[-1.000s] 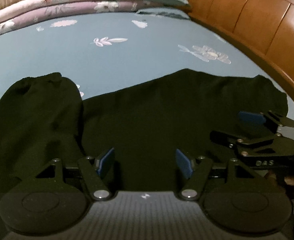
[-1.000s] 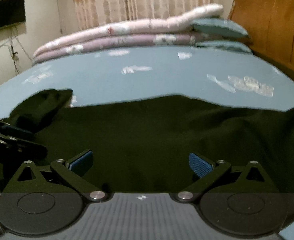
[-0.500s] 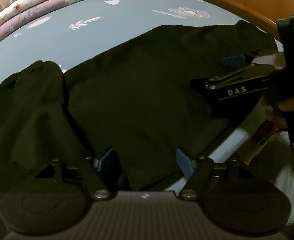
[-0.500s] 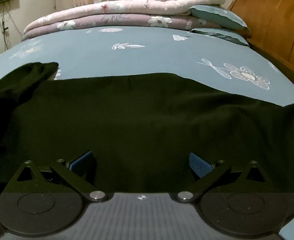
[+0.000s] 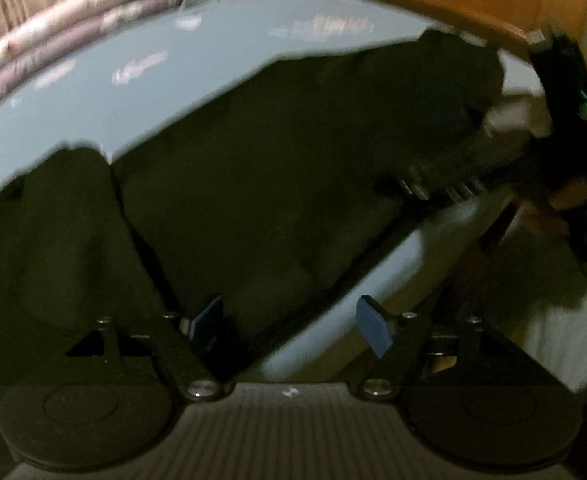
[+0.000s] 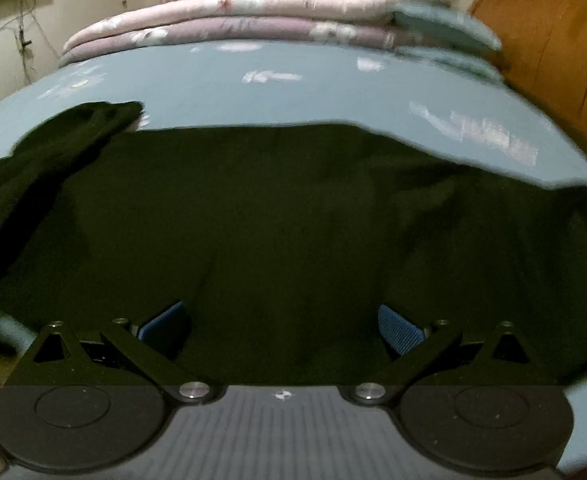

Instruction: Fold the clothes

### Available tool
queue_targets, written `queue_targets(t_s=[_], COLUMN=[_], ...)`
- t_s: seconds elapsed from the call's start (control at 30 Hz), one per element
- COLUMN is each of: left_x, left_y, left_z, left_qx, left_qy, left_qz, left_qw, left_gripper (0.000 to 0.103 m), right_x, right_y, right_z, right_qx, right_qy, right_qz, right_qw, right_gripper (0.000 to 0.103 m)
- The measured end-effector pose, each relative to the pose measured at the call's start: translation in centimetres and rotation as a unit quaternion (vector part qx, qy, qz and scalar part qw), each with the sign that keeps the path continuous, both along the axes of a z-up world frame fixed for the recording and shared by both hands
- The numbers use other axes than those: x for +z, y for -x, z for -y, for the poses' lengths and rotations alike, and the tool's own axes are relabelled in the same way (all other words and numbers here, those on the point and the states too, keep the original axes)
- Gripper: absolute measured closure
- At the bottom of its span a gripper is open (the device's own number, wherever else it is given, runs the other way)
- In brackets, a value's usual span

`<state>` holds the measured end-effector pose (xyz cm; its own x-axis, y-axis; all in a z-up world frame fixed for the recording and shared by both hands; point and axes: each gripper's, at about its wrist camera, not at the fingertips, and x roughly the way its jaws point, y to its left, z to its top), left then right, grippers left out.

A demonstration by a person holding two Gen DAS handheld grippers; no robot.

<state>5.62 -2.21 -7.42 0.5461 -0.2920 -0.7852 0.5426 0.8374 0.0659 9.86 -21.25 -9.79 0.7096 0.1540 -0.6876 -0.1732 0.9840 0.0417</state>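
Right wrist view: dark garment (image 6: 293, 216) spread wide and mostly flat on the bed (image 6: 253, 92), covering the near half of the blue flowered sheet. Its left end is bunched into a raised lump, likely a sleeve (image 6: 65, 140), lying partly over the body; right end runs out to the near right edge of the bed. Left wrist view shows the same garment (image 5: 277, 168) from its left end, with the sleeve lump (image 5: 49, 216) on the left and the near hem hanging at the bed edge.

Progress, as a judgement: no neat folded packet visible, the body lies as one broad layer, so most folding looks left to do. The sleeve turned onto the body could be one fold in place or just a loose bunch; cannot tell which. Dark cloth hides creases, and both views are motion-blurred.

Left gripper (image 5: 293, 324): blue-padded fingers (image 5: 373, 330) wide apart, nothing between them; left pad over the cloth, right pad over the bed edge, contact not clear. Right gripper (image 6: 283, 326): fingers (image 6: 399, 330) also spread wide, empty, low over the near hem, touching or just above it, cannot tell. The right gripper also shows in the left wrist view (image 5: 445, 176), at the far right end of the garment, held by the person's hand (image 5: 573, 196).

Beyond: folded quilts (image 6: 261, 16) and pillows at the far end, wooden headboard (image 6: 553, 52) on the right, curtain behind.
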Motion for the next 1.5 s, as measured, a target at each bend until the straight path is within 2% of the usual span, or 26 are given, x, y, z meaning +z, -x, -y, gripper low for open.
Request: queue_targets(t_s=[0.07, 0.13, 0.2, 0.27, 0.33, 0.4, 0.5, 0.6, 0.7, 0.8, 0.9, 1.03, 1.17, 1.23, 1.33, 1.4, 1.5], left_x=[0.4, 0.0, -0.7, -1.9, -2.5, -2.5, -1.7, -0.8, -0.8, -2.2, -3.1, -2.9, -2.1, -1.9, -1.7, -1.8, -2.1], left_y=[-0.5, -1.1, -1.4, -1.5, -1.2, -0.6, -0.8, -1.6, -3.0, -3.6, -2.6, -2.4, -2.8, -3.1, -3.7, -4.0, -4.5], left_z=[0.3, 0.4, 0.6, 0.1, -0.8, -1.8, -2.1, -1.2, 0.2, 1.0, 0.9, 0.1, -0.5, -0.6, -0.3, 0.0, 0.4], left_qx=[-0.005, -0.011, -0.016, 0.003, 0.019, 0.022, 0.026, 0.011, 0.006, 0.013, 0.013, 0.026, 0.055, 0.060, 0.069, 0.075, 0.083], left_qy=[0.014, 0.031, 0.044, 0.050, 0.061, 0.077, 0.086, 0.091, 0.101, 0.102, 0.097, 0.102, 0.104, 0.101, 0.087, 0.078, 0.071], left_qz=[0.010, 0.003, -0.009, -0.032, -0.043, -0.038, -0.039, -0.015, -0.013, -0.040, -0.033, -0.044, -0.038, -0.036, -0.043, -0.047, -0.053], left_qw=[0.9998, 0.9995, 0.9988, 0.9983, 0.9971, 0.9960, 0.9952, 0.9957, 0.9948, 0.9940, 0.9947, 0.9935, 0.9924, 0.9924, 0.9929, 0.9930, 0.9926], left_gripper=[0.029, 0.029, 0.029, 0.029, 0.028, 0.027, 0.027, 0.027, 0.027, 0.027, 0.026, 0.026, 0.026, 0.026, 0.026, 0.026, 0.026], right_x=[1.0, 1.5, 1.2, -0.1, -1.0, -1.5, -1.0, 0.3, -0.3, -1.1, -1.9, -2.7, -1.2, 0.0, 1.0, 0.7, -0.2], right_y=[1.4, 1.5, 0.8, 0.4, 1.4, 2.8, 3.0, 2.2, 1.6, 1.0, 0.4, 0.8, -0.8, -1.2, -3.2, -5.1, -6.2], right_z=[1.4, 2.1, 2.3, 2.3, 1.9, 1.7, 2.2, 2.7, 3.4, 4.1, 4.9, 4.5, 4.4, 4.3, 3.7, 4.2, 6.4], right_qx=[-0.016, -0.039, -0.048, -0.047, -0.039, -0.041, -0.041, -0.062, -0.078, -0.093, -0.109, -0.123, -0.117, -0.119, -0.127, -0.141, -0.179], right_qy=[-0.020, -0.009, 0.002, 0.005, 0.025, 0.032, 0.021, 0.006, 0.011, 0.018, 0.025, 0.035, 0.033, 0.043, 0.108, 0.131, 0.132], right_qz=[0.014, 0.031, 0.019, -0.015, 0.001, 0.027, 0.027, 0.039, 0.041, 0.041, 0.041, 0.059, 0.028, 0.054, 0.104, 0.092, 0.054], right_qw=[1.000, 0.999, 0.999, 0.999, 0.999, 0.998, 0.999, 0.997, 0.996, 0.995, 0.993, 0.990, 0.992, 0.990, 0.980, 0.977, 0.973], right_gripper=[0.000, 0.000, 0.000, 0.000, 0.000, 0.000, 0.000, 0.000, 0.000, 0.000, 0.000, 0.000, 0.000, 0.000, 0.000, 0.000, 0.000])
